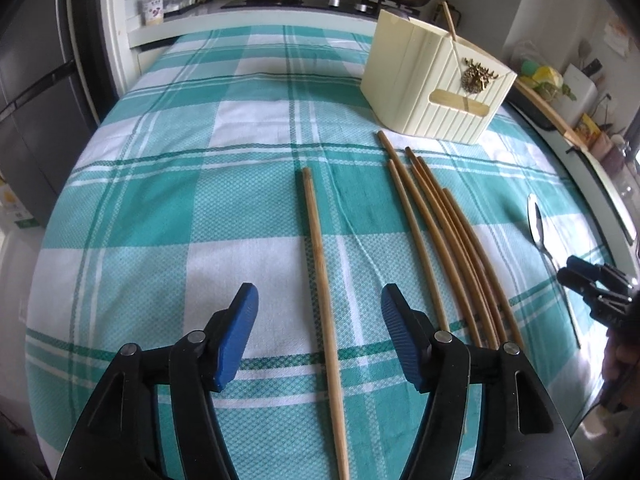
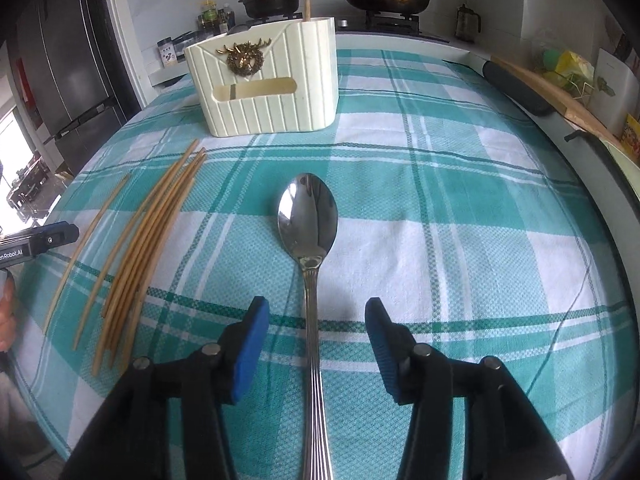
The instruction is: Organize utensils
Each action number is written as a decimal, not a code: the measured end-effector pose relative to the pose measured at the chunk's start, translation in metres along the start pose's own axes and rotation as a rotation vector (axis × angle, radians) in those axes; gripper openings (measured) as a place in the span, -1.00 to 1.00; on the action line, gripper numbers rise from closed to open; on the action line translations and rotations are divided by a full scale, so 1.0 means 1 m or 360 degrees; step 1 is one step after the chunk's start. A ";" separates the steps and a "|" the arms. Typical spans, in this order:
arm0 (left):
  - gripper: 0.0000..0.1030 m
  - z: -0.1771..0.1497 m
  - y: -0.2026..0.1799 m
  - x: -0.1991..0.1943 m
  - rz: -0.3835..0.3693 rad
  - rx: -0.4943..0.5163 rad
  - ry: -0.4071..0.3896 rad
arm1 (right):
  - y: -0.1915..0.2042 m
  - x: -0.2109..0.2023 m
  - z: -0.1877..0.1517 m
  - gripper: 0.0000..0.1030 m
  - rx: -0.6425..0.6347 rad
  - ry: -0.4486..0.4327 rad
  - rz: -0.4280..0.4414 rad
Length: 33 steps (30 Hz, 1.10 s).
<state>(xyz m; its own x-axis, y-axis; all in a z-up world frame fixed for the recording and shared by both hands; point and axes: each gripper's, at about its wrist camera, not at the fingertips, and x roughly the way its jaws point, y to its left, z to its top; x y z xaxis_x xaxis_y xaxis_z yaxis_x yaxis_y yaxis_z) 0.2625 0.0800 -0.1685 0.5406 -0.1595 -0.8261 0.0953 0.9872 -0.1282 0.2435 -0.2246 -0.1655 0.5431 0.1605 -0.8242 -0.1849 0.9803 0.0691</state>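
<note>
Left wrist: your left gripper (image 1: 320,312) is hanging wide open over one chopstick (image 1: 322,280), not touching it | more chopsticks (image 1: 444,240) are lying beside it | right wrist: your right gripper (image 2: 316,320) is wide open around the spoon (image 2: 310,248) handle | holder (image 2: 264,80) is standing behind.

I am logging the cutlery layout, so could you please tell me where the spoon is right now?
The spoon lies flat on the checked cloth, handle running between the open right gripper fingers, bowl toward the cream holder, chopsticks to its left.
</note>
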 end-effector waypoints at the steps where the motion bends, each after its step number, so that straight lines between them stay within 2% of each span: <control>1: 0.28 0.002 -0.005 0.003 0.0026 0.0030 0.0003 | -0.001 0.002 0.002 -0.01 0.0001 -0.0001 -0.0004; 3: 0.28 0.007 -0.010 0.013 0.0067 0.0054 0.0025 | -0.003 0.005 0.006 0.06 0.0002 -0.0009 0.0000; 4: 0.28 0.011 -0.008 0.020 0.0085 0.0039 0.0049 | -0.004 0.008 0.008 0.17 0.0000 0.0002 0.0009; 8: 0.26 0.026 -0.002 0.037 0.0142 0.0023 0.0093 | -0.006 0.019 0.014 0.21 0.0000 0.0032 0.0067; 13: 0.20 0.041 -0.006 0.049 0.0180 0.0072 0.0134 | 0.005 0.040 0.034 0.27 -0.0108 -0.0008 -0.0014; 15: 0.00 0.046 -0.009 0.052 0.0177 0.0082 0.0140 | 0.008 0.048 0.042 0.29 -0.0117 -0.0028 -0.0035; 16: -0.29 0.048 -0.010 0.053 0.0175 0.0087 0.0136 | 0.009 0.050 0.045 0.20 -0.0112 -0.0037 -0.0045; 17: -0.71 0.050 -0.013 0.053 0.0172 0.0095 0.0129 | 0.010 0.050 0.047 -0.12 -0.0120 -0.0051 -0.0047; 18: -0.89 0.051 -0.015 0.054 0.0176 0.0105 0.0121 | 0.011 0.050 0.048 -0.19 -0.0128 -0.0054 -0.0062; 21: -0.91 0.052 -0.012 0.051 0.0178 0.0055 0.0088 | 0.009 0.043 0.047 -0.19 -0.0102 -0.0081 -0.0027; 27: -0.91 0.051 0.003 -0.010 0.0113 -0.0113 -0.0159 | 0.012 -0.023 0.050 -0.19 -0.0107 -0.0316 0.0105; 33: -0.91 0.043 -0.002 -0.088 0.0059 -0.0156 -0.0443 | 0.019 -0.088 0.044 -0.19 -0.0104 -0.0507 0.0187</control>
<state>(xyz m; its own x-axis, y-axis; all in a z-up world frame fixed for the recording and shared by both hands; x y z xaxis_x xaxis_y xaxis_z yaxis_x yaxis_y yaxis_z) 0.2506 0.0920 -0.0722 0.7521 -0.1064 -0.6504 -0.0026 0.9864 -0.1644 0.2286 -0.2149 -0.0670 0.7415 0.3100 -0.5950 -0.3080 0.9452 0.1085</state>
